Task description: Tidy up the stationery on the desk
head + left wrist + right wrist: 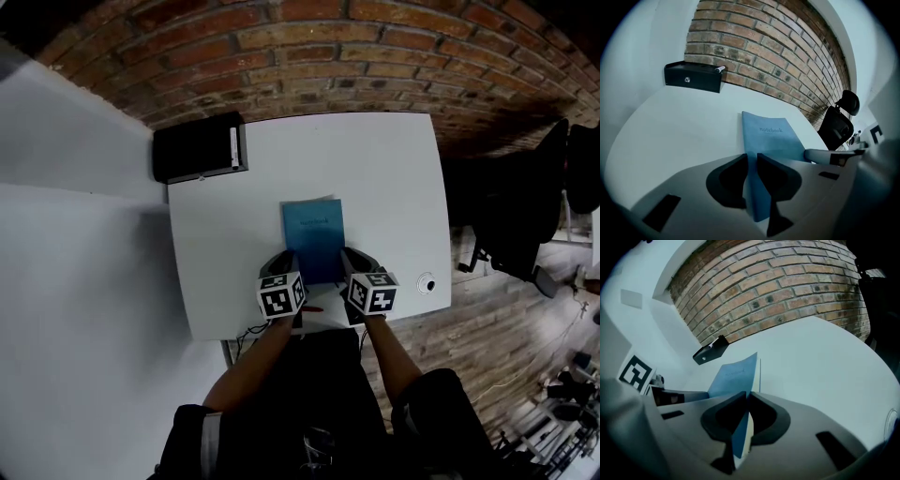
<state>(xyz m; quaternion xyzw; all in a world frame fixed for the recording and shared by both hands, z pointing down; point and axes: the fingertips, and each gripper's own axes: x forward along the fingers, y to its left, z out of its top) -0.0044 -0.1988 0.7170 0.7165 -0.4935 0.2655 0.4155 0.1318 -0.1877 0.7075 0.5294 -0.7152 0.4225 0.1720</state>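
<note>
A blue notebook point(313, 234) lies lengthwise on the white desk point(384, 178), its near end at my grippers. My left gripper point(281, 267) is shut on the notebook's point(768, 136) near left edge, the blue cover pinched between its pads point(764, 173). My right gripper point(349, 264) is shut on the notebook's point(733, 373) near right edge, cover and pale pages clamped between its black pads point(757, 413). A black box point(199, 148) with a white pen-like item point(233, 148) on its rim stands at the desk's far left corner.
A brick wall point(309, 47) runs behind the desk. A small round fitting point(427, 283) sits near the desk's front right corner. A black office chair point(525, 225) stands to the right on the wooden floor. The black box point(691, 77) point(711, 350) shows in both gripper views.
</note>
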